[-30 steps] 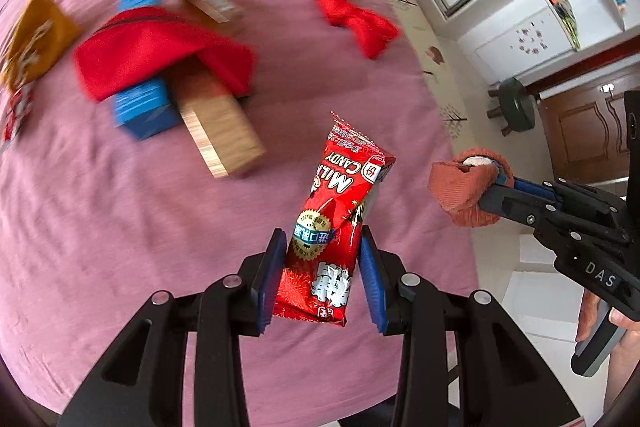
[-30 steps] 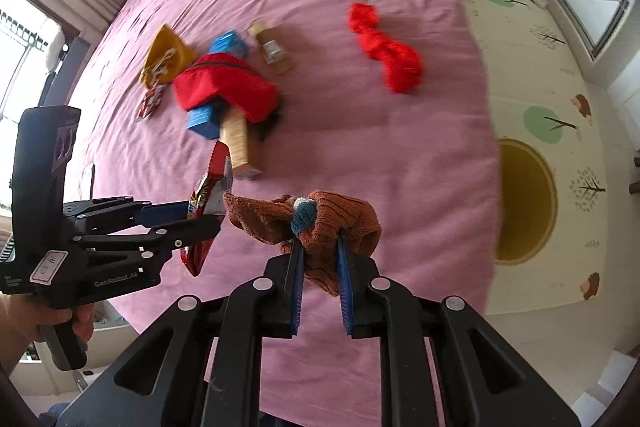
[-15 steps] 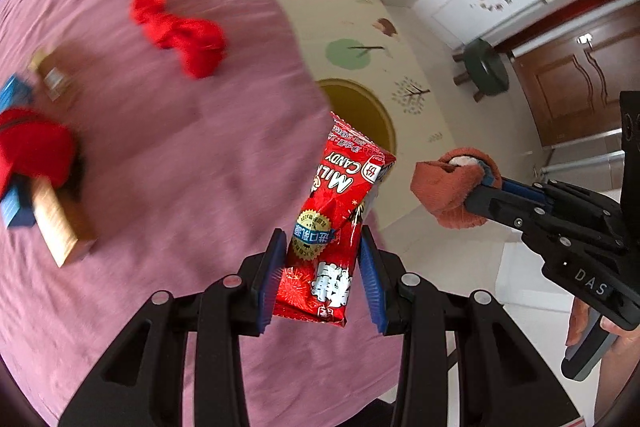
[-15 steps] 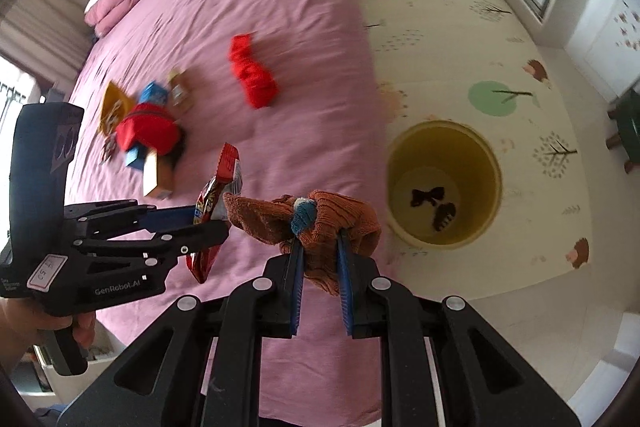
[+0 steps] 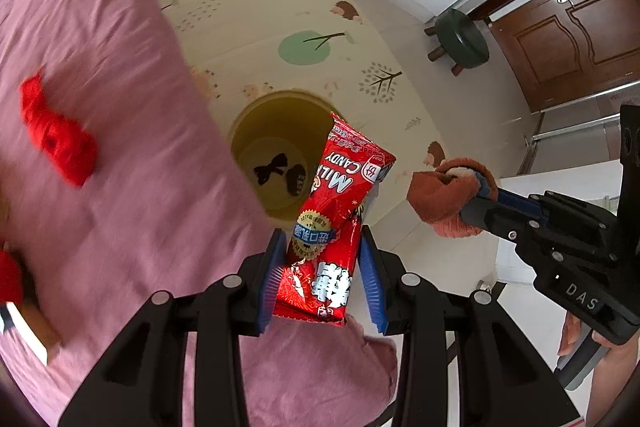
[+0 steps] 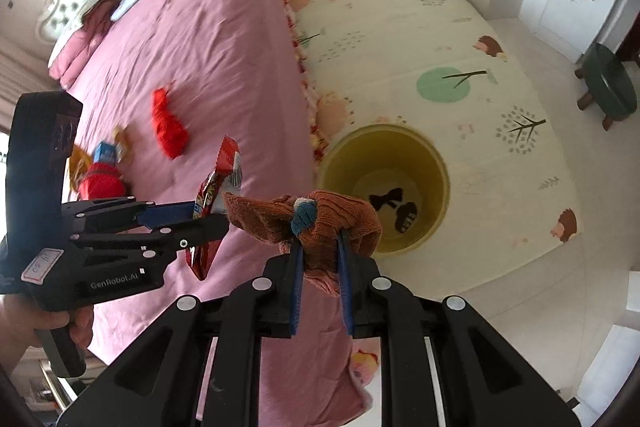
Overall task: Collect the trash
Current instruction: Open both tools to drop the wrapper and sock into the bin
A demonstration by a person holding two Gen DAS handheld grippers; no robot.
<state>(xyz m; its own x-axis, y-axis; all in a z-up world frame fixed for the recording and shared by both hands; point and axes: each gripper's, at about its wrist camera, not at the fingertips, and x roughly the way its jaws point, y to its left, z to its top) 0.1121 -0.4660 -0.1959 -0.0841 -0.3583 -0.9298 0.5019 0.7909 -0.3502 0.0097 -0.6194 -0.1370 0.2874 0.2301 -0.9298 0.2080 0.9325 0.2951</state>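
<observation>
Left gripper (image 5: 322, 277) clamps a light, crinkly, slippery candy wrapper (image 5: 334, 223) at its lower end; right gripper (image 6: 320, 281) pinches a soft, limp brown sock (image 6: 312, 221) mid-bundle.

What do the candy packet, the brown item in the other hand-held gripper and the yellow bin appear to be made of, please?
Candy packet: glossy printed plastic film, judging by its sheen and crimped edge. Brown item: soft knitted fabric with visible ribbing, possibly a sock. Yellow bin: probably moulded plastic, smooth matte walls.
</observation>
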